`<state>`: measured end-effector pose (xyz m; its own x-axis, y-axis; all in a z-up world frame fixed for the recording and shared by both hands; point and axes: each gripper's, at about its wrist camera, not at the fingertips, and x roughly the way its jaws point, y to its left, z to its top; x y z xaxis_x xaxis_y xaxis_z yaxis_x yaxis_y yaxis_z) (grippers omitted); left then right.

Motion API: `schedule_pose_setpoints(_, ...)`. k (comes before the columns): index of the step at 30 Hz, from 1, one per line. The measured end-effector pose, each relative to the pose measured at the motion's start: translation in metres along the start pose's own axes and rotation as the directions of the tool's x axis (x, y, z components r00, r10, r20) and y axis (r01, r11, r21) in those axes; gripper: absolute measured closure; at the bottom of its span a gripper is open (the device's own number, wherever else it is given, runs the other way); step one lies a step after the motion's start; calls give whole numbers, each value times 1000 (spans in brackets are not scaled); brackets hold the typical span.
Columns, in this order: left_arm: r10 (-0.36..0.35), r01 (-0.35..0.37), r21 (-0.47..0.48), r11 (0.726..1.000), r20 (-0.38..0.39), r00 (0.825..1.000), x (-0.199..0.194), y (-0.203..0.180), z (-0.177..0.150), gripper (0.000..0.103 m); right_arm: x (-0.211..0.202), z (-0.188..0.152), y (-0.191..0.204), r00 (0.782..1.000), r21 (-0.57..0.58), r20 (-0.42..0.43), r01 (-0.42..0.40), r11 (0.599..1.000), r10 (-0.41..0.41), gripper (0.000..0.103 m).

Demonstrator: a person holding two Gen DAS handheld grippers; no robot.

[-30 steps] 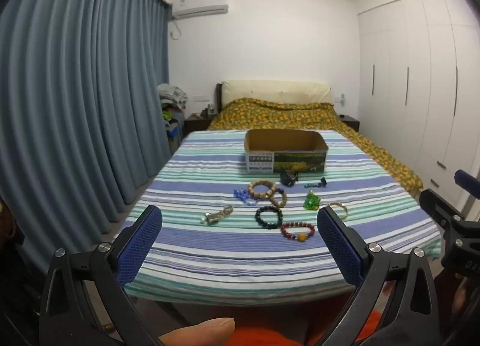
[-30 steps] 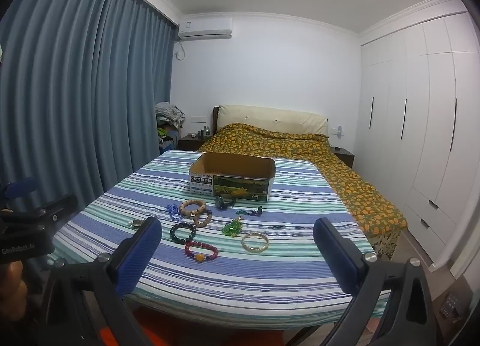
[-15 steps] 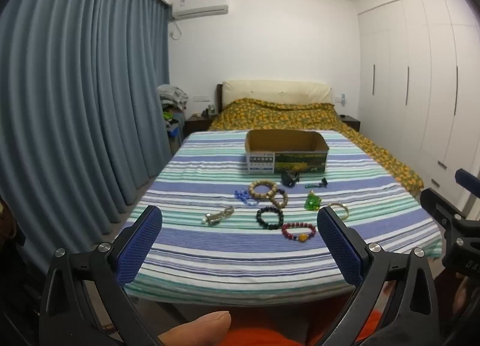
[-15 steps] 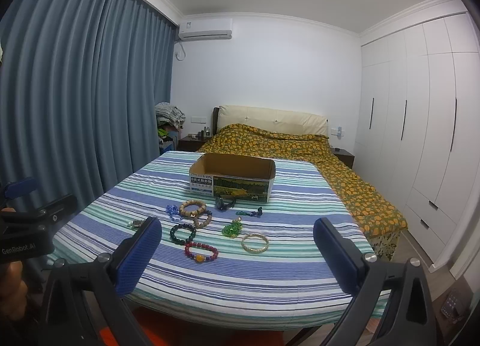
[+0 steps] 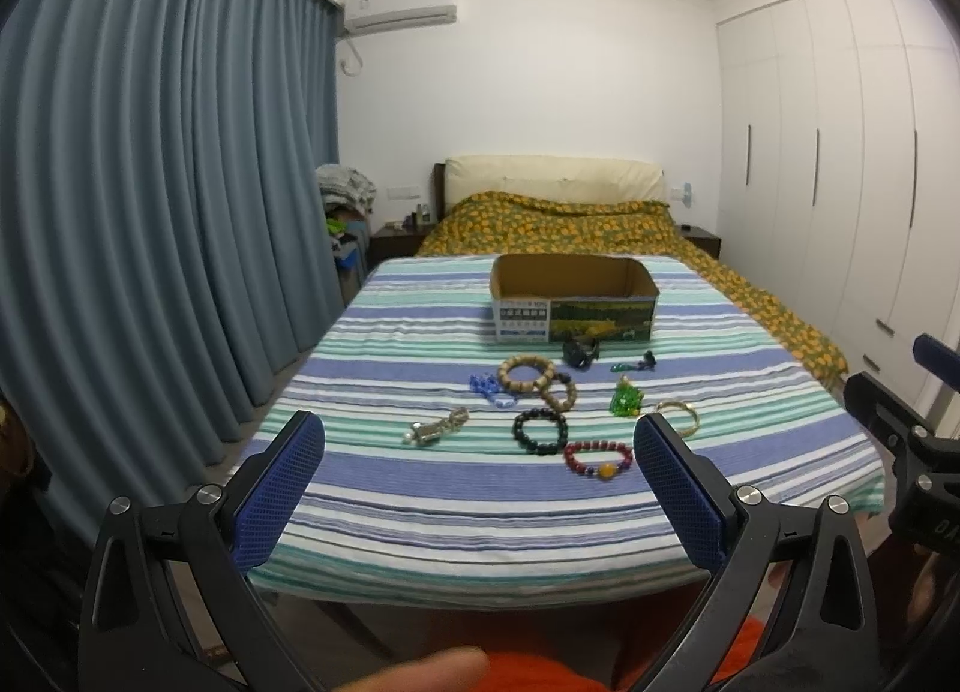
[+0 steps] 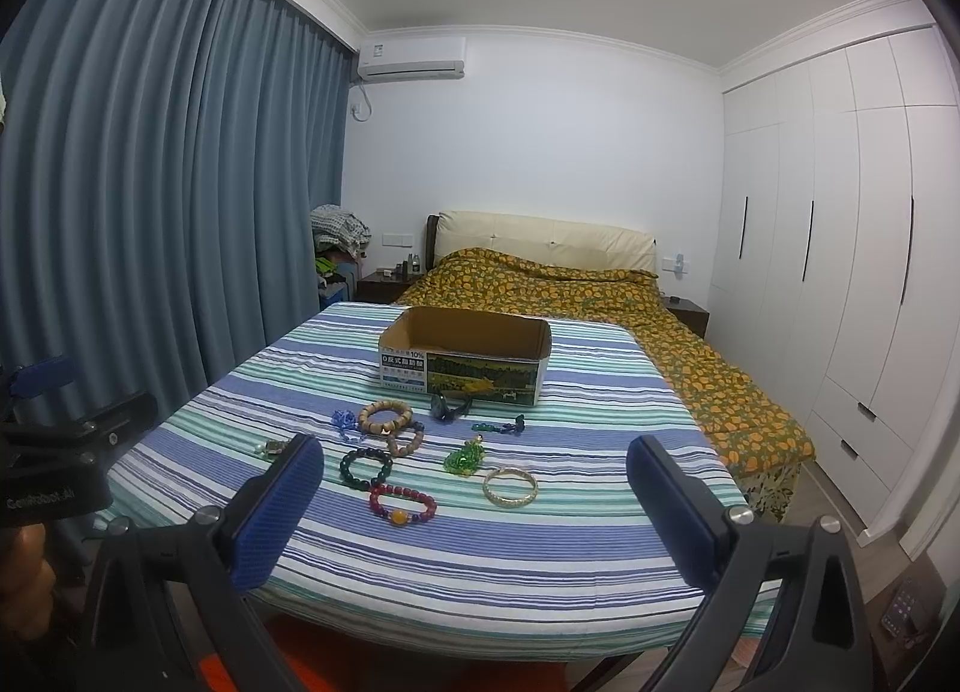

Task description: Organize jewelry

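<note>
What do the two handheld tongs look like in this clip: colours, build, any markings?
The left tongs and right tongs match: black angular frames with silver bolts, and two fingers faced with blue textured pads. The left unit's body carries white lettering, too blurred to read reliably. No cables or sleeves show.

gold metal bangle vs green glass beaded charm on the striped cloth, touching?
Apart. The right wrist view shows a strip of striped cloth between the gold metal bangle and the green glass beaded charm.
</note>
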<state>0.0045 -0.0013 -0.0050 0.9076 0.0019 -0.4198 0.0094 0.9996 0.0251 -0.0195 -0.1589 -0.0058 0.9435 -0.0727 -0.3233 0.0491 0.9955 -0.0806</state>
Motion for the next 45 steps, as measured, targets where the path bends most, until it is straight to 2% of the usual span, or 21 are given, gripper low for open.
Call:
schedule_pose_setpoints(12,2,-2,-4,1000,-16,1000,1,1,0,0,0,-2,2,1000,-1,-3,-4,1000,4,0)
schedule_pose_setpoints(45,20,-20,-2,1000,5,1000,-2,0,1,0,-1,-7,3,1000,-1,-3,-3,1000,3,0)
